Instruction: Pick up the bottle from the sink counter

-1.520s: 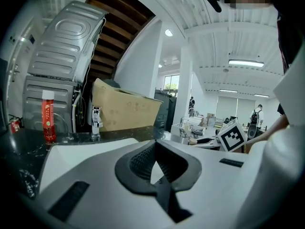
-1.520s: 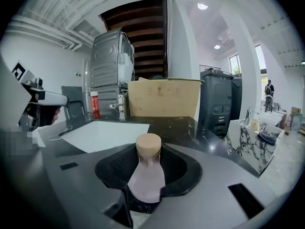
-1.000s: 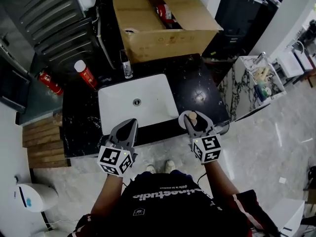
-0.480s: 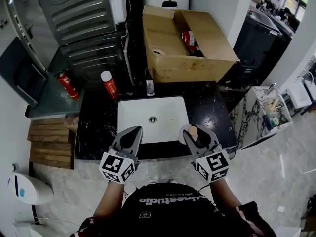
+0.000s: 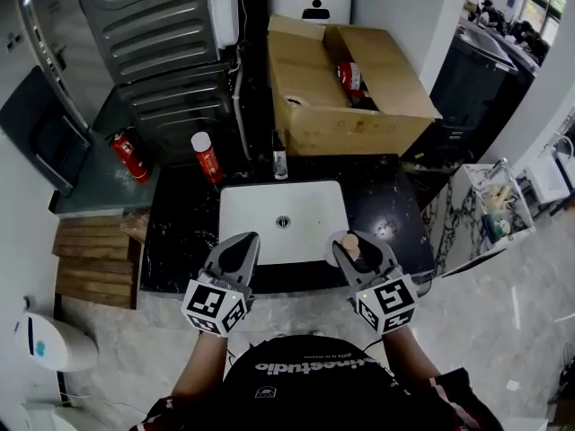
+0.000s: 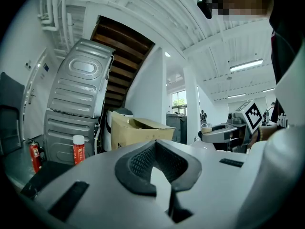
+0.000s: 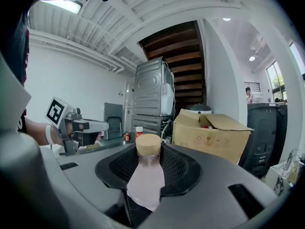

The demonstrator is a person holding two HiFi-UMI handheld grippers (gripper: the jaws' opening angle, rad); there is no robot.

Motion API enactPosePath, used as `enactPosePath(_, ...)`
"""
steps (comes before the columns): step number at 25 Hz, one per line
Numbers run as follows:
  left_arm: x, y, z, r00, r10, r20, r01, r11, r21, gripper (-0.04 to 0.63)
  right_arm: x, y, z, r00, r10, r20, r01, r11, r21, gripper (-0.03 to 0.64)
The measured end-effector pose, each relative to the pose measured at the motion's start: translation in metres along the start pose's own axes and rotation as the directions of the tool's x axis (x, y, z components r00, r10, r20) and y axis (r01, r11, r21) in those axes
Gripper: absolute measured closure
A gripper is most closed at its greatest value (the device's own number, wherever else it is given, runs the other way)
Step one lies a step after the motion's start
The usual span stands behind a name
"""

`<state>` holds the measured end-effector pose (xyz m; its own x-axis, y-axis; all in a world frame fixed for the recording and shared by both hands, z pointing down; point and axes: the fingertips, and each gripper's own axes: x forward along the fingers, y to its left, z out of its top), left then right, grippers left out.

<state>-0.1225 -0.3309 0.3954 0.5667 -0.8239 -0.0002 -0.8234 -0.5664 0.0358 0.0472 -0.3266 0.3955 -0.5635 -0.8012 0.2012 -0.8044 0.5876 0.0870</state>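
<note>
While the right gripper (image 5: 354, 243) pinches a pink, cork-capped bottle (image 7: 145, 178) upright over the near edge of the dark counter (image 5: 180, 232), just right of the white sink (image 5: 310, 206), the left gripper (image 5: 240, 241) hangs near-left, jaws pressed together on nothing.

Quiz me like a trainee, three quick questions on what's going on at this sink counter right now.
1. True or false: the left gripper holds nothing.
2. What stands on the counter left of the faucet?
3. The bottle is: A) on the counter, B) between the right gripper's jaws, C) in the left gripper.
Key: 1 true; 2 a red can with a white cap; 3 B.
</note>
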Motion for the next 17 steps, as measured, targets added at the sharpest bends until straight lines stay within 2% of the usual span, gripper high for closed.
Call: enactPosePath(17, -0.0024, 0.0023, -0.0052, 1.0, 0.001, -0.007, -0.001, 1.0, 0.0, 0.584, 0.0015, 0.0065, -0.0038, 1.0, 0.013, -0.001, -0.013, 1.0, 0.014, 0.449)
